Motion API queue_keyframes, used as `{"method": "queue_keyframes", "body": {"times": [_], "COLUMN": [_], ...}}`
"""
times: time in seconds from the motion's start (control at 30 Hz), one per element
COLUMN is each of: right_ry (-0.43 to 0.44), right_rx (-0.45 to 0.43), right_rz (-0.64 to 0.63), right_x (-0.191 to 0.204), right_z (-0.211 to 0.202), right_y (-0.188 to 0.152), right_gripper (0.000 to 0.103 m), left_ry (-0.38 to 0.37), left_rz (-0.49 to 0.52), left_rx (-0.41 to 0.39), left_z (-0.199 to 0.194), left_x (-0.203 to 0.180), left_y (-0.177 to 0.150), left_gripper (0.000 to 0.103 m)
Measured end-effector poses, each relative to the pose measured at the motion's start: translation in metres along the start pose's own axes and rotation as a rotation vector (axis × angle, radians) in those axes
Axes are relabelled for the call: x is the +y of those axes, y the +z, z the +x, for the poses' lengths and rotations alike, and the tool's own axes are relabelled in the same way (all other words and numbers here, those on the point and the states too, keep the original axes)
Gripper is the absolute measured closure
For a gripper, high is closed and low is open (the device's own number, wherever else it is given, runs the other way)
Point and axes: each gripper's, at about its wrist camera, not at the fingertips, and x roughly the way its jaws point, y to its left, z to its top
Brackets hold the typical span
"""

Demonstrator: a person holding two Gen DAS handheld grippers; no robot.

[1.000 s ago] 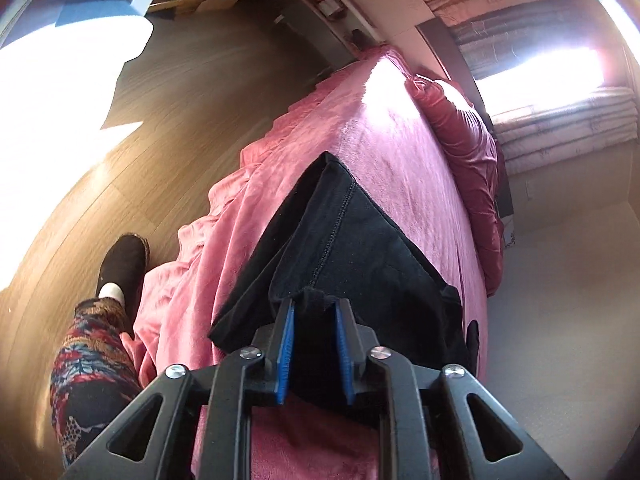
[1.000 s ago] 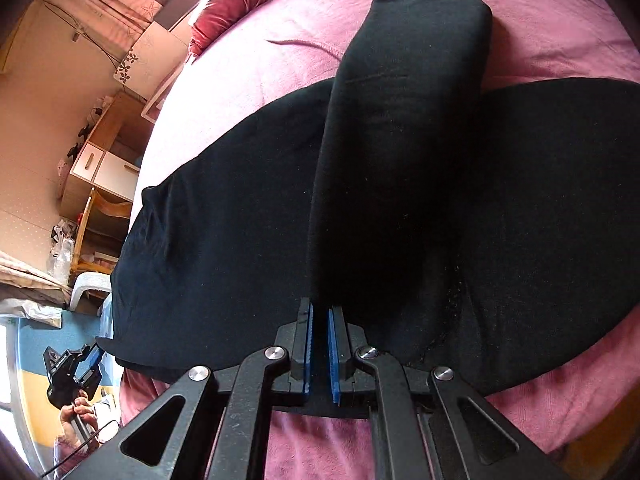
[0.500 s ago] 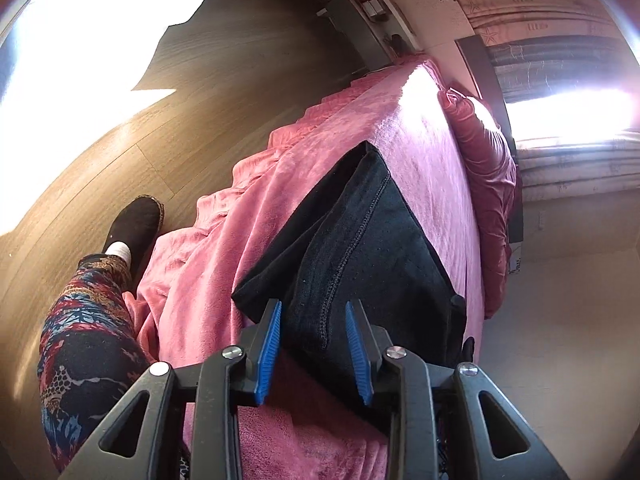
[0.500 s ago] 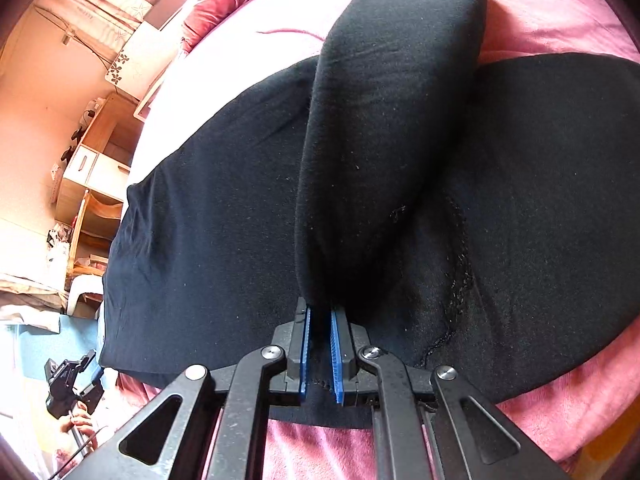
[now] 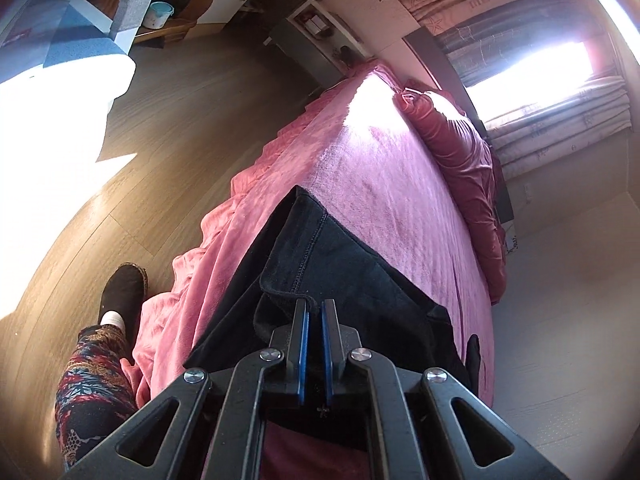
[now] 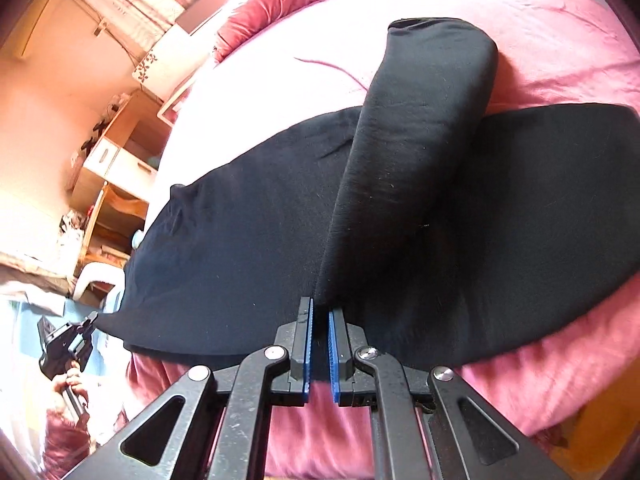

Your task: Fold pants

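Black pants (image 6: 248,240) lie spread on a pink bed (image 6: 280,92). One leg (image 6: 420,132) rises from my right gripper (image 6: 319,316) and drapes away across the rest. My right gripper is shut on the near end of that leg. In the left wrist view the pants (image 5: 352,276) lie along the bed's near edge with a stitched seam showing. My left gripper (image 5: 314,308) is shut on a raised fold of the waist end. The left gripper (image 6: 66,346) also shows at the far left of the right wrist view.
A red pillow (image 5: 460,148) lies at the head of the pink bed (image 5: 380,168). Wood floor (image 5: 180,120) runs along the bed's side, with my leg and black shoe (image 5: 120,292) beside it. A wooden desk with shelves (image 6: 116,168) stands beyond the bed.
My left gripper was open around the waist edge half a second ago and has now shut on it. My right gripper has kept its hold and drawn the leg back slightly.
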Motion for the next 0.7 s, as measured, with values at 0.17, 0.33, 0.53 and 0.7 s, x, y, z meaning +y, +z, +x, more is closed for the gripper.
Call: {"method": "queue_keyframes", "body": {"times": [0.17, 0.33, 0.53, 0.7], "right_ry": [-0.045, -0.074, -0.081, -0.102], "right_rx": [0.070, 0.079, 0.058, 0.136], "right_rz": [-0.005, -0.024, -0.048, -0.023], "right_x": [-0.004, -0.002, 0.004, -0.008], "right_z": [0.016, 0.016, 0.012, 0.041], "right_y": [-0.017, -0.022, -0.023, -0.026], "right_gripper": [0.097, 0.097, 0.097, 0.097], "left_ry": [0.074, 0.116, 0.092, 0.167], "left_rz": [-0.037, -0.039, -0.005, 0.010], "left_rx": [0.064, 0.097, 0.071, 0.138], "left_z": [0.012, 0.017, 0.002, 0.019], "left_x": [0.030, 0.040, 0.031, 0.038], "left_y": [-0.018, -0.026, -0.021, -0.029], "left_gripper": [0.098, 0.098, 0.098, 0.096]}}
